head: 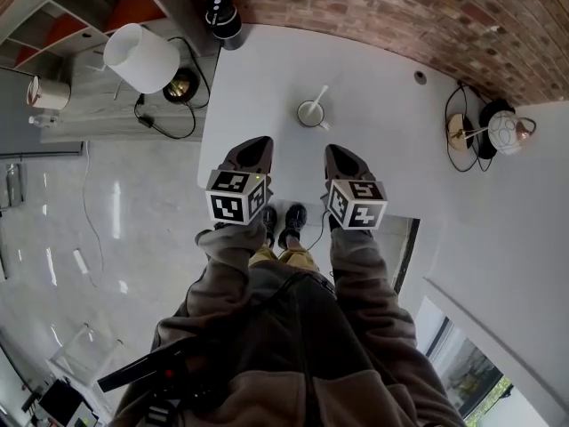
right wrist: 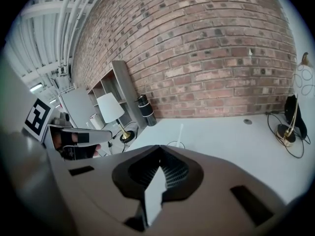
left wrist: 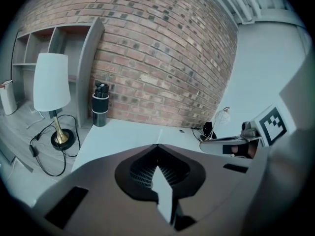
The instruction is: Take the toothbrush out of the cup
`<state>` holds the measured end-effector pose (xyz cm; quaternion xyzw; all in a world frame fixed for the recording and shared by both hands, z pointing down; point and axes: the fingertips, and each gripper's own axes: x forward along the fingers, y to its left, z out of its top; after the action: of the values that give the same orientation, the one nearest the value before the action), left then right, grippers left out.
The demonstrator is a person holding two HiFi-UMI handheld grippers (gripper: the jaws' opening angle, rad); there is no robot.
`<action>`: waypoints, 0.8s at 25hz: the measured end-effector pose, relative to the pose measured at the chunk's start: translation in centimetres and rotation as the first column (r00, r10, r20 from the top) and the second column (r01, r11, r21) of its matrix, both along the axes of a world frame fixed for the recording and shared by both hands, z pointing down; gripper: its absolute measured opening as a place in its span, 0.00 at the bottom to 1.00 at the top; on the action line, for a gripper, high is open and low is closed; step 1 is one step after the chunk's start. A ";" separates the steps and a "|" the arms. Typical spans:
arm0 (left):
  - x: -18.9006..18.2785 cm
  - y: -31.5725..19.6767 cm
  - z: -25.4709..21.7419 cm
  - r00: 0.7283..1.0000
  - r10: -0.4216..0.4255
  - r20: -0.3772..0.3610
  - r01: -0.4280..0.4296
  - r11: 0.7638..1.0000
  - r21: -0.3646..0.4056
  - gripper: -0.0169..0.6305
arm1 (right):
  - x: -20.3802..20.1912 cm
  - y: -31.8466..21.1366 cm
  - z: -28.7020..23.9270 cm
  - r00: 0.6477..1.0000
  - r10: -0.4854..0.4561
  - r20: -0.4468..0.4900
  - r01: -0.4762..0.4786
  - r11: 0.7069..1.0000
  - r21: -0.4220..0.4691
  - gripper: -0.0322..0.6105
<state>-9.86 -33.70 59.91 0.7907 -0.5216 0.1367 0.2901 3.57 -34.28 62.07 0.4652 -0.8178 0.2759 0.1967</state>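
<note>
My right gripper point(head: 343, 157) has its jaws pressed together with nothing between them. My left gripper point(head: 252, 146) is the same, closed and empty. Both hang over the near edge of the white table point(head: 258, 69). The cup point(head: 311, 114) stands at about eleven o'clock from the right gripper's tip, near but clear of it. The toothbrush point(head: 319, 95) leans out of the cup toward one o'clock.

I think the main risk is going in with the jaws closed, which would push the thin handle aside or tip the cup. The handle is slim and slanted, so a grip taken off-centre could let it twist or slip out. The cup looks light and nothing braces it. If I pull along the wrong line, the brush could drag on the rim and carry the cup with it, unless my left gripper steadies it.
</note>
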 end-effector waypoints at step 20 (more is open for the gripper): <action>-2.0 -1.1 7.3 0.999 -0.039 -0.002 0.038 0.990 -0.135 0.03 | -2.0 -7.7 8.3 0.998 -0.060 -0.031 0.056 0.992 -0.110 0.11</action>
<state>-11.81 -34.79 67.25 0.7593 -0.5256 0.1644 0.3466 1.54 -41.95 70.35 0.4344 -0.8112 0.3062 0.2439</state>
